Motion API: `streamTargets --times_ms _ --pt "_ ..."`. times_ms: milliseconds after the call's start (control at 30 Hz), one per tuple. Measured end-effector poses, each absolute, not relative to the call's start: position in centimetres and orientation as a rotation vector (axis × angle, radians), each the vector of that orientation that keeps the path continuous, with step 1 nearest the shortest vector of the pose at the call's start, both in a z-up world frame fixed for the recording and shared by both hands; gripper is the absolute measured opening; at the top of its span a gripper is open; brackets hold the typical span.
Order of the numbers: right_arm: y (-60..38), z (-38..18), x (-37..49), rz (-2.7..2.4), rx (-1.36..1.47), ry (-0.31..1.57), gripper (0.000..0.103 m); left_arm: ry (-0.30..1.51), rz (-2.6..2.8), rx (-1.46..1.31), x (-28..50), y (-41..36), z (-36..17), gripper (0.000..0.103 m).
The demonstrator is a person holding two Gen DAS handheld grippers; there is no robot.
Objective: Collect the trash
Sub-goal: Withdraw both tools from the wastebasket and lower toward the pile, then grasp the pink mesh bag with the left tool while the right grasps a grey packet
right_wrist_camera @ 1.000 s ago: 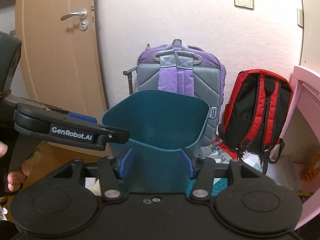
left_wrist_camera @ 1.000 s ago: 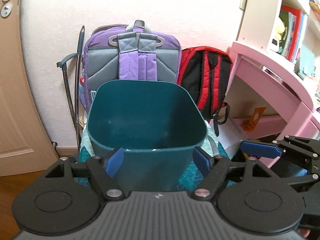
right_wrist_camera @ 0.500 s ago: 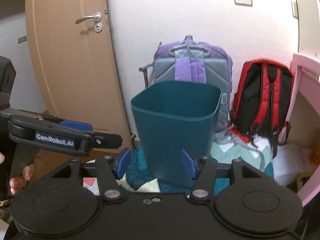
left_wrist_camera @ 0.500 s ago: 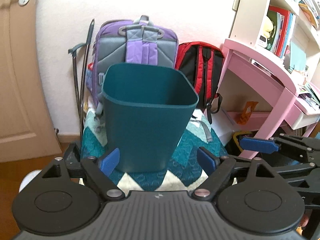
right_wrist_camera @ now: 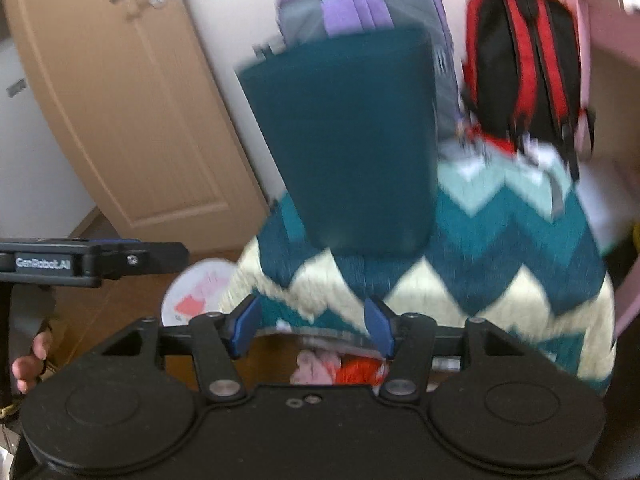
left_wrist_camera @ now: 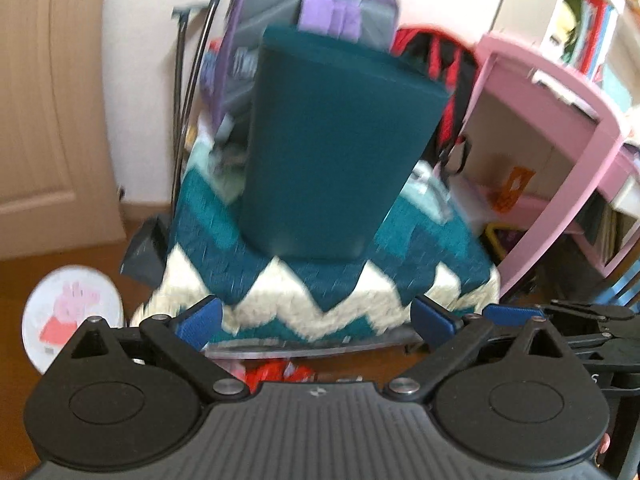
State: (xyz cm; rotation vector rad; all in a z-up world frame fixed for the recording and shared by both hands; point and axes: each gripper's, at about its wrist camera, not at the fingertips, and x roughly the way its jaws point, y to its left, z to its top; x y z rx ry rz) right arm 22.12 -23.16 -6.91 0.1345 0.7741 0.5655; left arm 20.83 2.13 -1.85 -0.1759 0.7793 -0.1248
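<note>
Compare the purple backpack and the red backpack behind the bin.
The purple backpack is purple and grey with purple straps; the red backpack is black with red trim. The purple one stands directly behind the teal bin and is partly hidden by it; the red one stands clear, nearer the pink desk. Both stand upright against the wall.

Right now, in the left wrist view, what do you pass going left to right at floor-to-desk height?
Wooden door → round Peppa Pig plate → teal bin on the zigzag blanket → pink desk.
</note>
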Motion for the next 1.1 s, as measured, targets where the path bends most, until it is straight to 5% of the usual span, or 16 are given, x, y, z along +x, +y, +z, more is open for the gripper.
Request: streamTargets --times_ms 600,1100 --pt "-23.7 -28.7 31.9 0.295 0.161 1.197 0.057 1.16 0.086 -0.206 28.3 6.8 -26.1 0.101" --pt "-24.0 -43.6 39.0 0.087 0.308 1.429 0.056 1.286 0.072 -0.207 34.7 8.8 -40.0 0.101"
